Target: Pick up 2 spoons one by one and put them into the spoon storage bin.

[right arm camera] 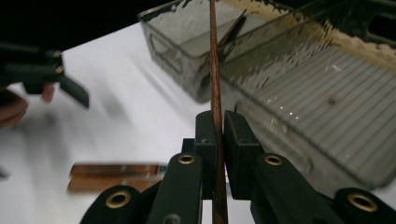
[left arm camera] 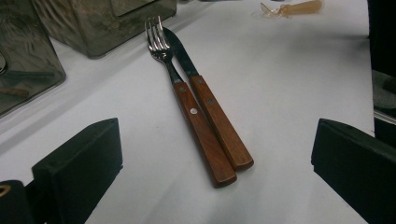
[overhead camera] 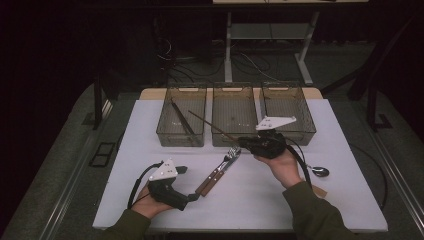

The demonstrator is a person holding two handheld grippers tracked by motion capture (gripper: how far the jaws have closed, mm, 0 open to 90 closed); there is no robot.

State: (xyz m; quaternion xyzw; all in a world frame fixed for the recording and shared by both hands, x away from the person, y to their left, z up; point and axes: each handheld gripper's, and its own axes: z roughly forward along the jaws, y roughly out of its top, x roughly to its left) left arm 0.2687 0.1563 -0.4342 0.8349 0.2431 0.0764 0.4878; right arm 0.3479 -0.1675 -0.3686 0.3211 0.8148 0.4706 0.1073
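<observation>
My right gripper [right arm camera: 217, 135] pinches a chopstick [right arm camera: 214, 60] above the middle bin [overhead camera: 234, 116]; it could twist loose. My left gripper [left arm camera: 215, 158] gapes empty before fork [left arm camera: 187, 100] and knife [left arm camera: 212, 112]

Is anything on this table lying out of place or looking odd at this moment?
Nothing is spilled or visibly damaged. A spoon lies alone near the table's right edge, far from the fork and knife lying side by side. The right hand-held gripper holds a chopstick pointing over the middle bin.
</observation>
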